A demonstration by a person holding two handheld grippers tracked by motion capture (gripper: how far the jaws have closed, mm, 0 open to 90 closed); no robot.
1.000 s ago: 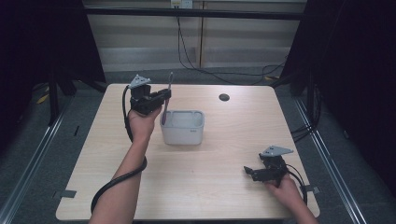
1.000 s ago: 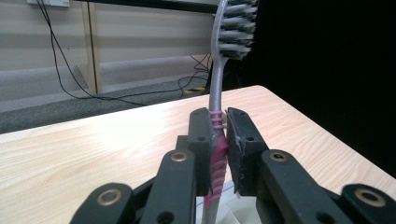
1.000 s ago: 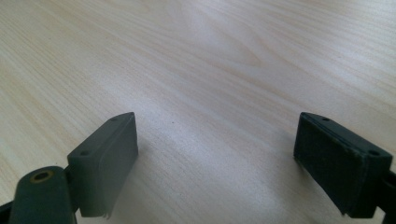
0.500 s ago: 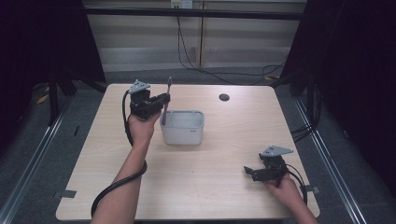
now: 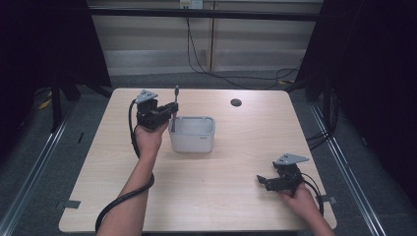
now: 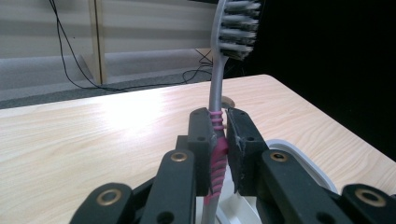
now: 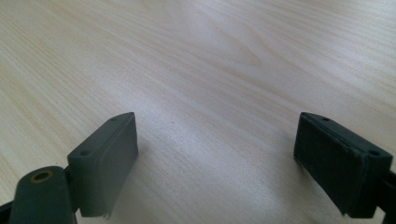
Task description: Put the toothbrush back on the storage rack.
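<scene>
Left tool still clenches the toothbrush, barely shifted; right tool released

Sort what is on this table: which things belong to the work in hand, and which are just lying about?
In the job:
- grey-and-pink toothbrush, upright, clamped in the left gripper
- white rounded plastic tub beside it

Lying about:
- small dark round disc near the wooden table's far edge
- right gripper, jaws open, holding nothing

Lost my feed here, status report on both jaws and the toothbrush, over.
Left gripper shut on grey, pink-gripped toothbrush, upright over white plastic tub. Right gripper open, empty, low over table. Nothing in the way.
</scene>
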